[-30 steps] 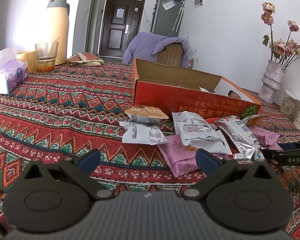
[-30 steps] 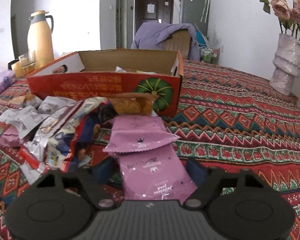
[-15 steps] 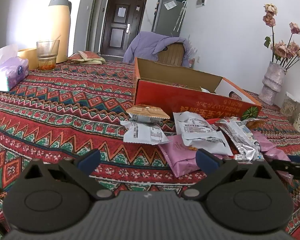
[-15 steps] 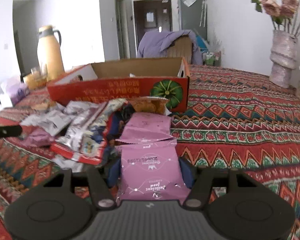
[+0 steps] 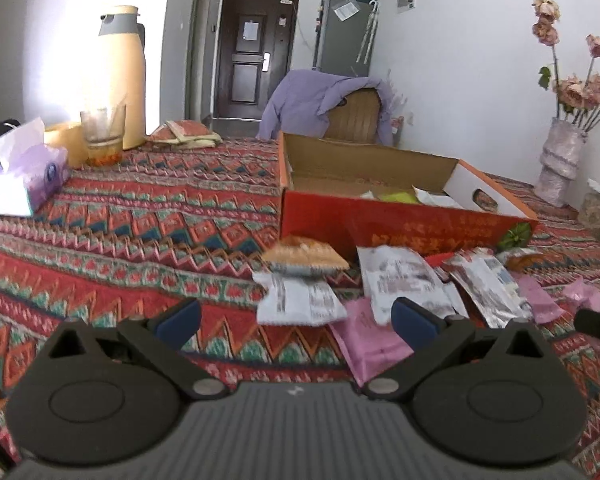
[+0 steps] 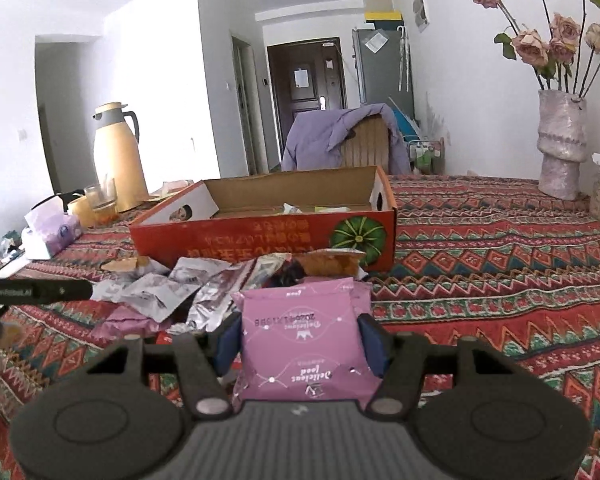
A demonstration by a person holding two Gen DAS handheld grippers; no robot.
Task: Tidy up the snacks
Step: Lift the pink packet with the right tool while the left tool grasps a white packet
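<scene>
Now the big table with the zigzag cloth (image 6: pixel 500 248) has lots of bare room on the right side, while the open red box (image 6: pixel 260 236) sits in the middle with its low front wall facing the pile of snacks (image 5: pixel 400 284). The box is mostly empty inside, so there is plenty of space to drop things in. The right gripper (image 6: pixel 300 344) has just squeezed in on a pink snack packet (image 6: pixel 300 340) and picked it up off the pile, so its blue pads press both sides of the packet. A second ago that packet lay flat on the cloth. I think it goes into the box next, and it must clear the front edge. The left gripper (image 5: pixel 296 316) stays wide apart with nothing in it, hanging over the cloth just in front of the pile.
</scene>
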